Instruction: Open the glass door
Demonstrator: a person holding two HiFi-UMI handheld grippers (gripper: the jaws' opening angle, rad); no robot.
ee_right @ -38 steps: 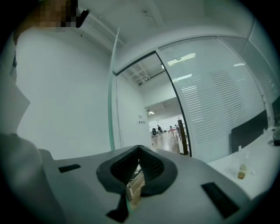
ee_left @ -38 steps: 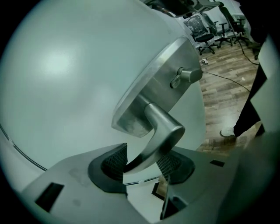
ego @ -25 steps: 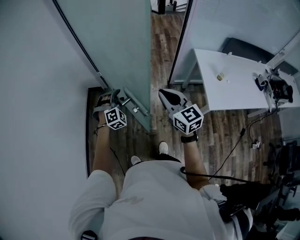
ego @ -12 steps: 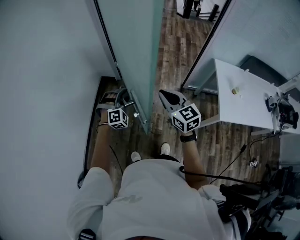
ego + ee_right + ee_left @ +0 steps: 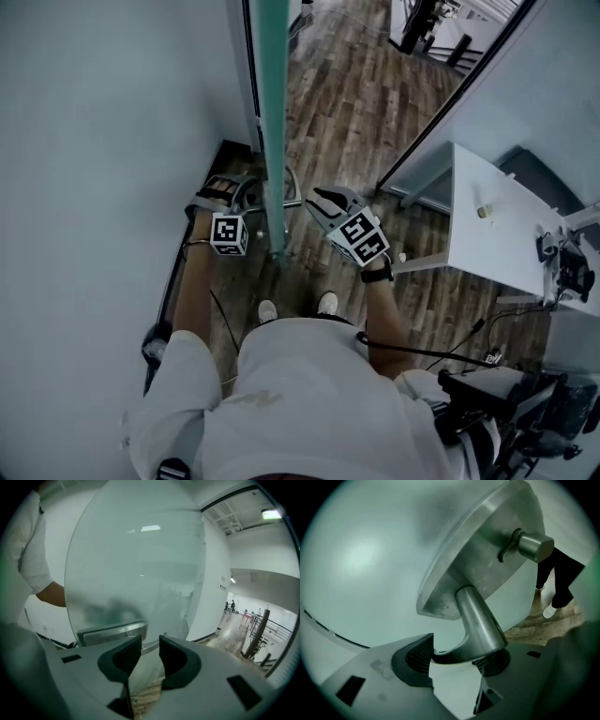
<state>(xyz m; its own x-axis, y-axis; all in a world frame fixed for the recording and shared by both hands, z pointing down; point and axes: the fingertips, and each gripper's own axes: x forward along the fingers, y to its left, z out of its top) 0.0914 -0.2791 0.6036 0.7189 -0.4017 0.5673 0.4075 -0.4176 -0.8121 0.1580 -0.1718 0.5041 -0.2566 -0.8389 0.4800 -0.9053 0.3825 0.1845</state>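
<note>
Where the glass door (image 5: 272, 112) stands: edge-on between my hands, partly swung.
Left gripper (image 5: 454, 660): jaws just widened, handle (image 5: 480, 625) pressed across both pads.
Right gripper (image 5: 150, 656): jaws just parted, holding nothing.
Risk: handle could slip my loosening left hold; door may drift shut.

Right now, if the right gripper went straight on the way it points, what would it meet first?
Probably the metal handle plate on the glass door; depth is unclear. The right gripper, whose jaws have just been opening, is empty.
</note>
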